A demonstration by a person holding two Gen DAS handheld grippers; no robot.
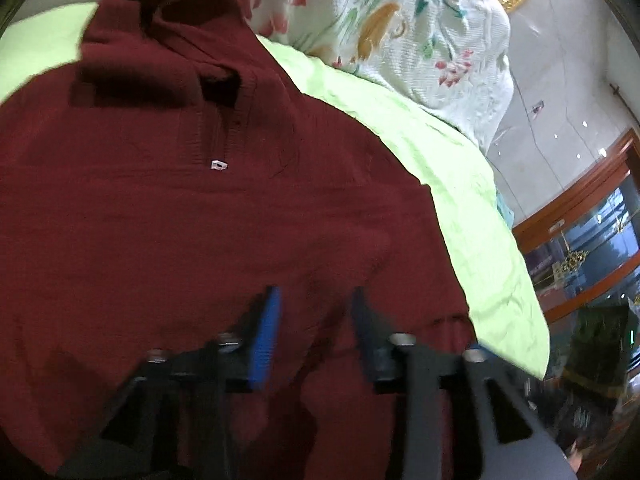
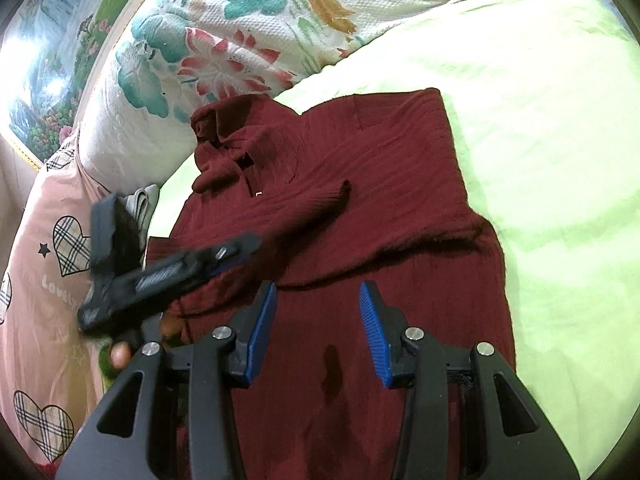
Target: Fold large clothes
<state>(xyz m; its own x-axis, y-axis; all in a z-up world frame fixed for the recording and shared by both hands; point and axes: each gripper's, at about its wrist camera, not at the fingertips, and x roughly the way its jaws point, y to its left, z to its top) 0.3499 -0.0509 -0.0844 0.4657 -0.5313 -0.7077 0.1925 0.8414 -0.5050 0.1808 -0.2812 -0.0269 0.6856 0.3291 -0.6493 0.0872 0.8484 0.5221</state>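
Note:
A maroon knit sweater (image 2: 360, 208) lies face up on the light green sheet (image 2: 540, 140), collar (image 2: 218, 140) toward the pillows. One sleeve (image 2: 312, 204) is folded across its chest. In the left wrist view the sweater (image 1: 180, 208) fills the frame, and a small silver zip pull (image 1: 219, 165) shows below the collar. My left gripper (image 1: 316, 294) hovers open over the sweater's body with nothing between its blue pads. From the right wrist view it appears blurred at the sweater's left edge (image 2: 240, 246). My right gripper (image 2: 318, 286) stands open above the lower body of the sweater, holding nothing.
A floral quilt (image 2: 224, 40) is bunched at the head of the bed. A pink pillow with plaid hearts (image 2: 52, 240) lies left of the sweater. A gold-framed painting (image 2: 44, 60) hangs behind. Beyond the bed's edge stands a wood and glass cabinet (image 1: 580, 232).

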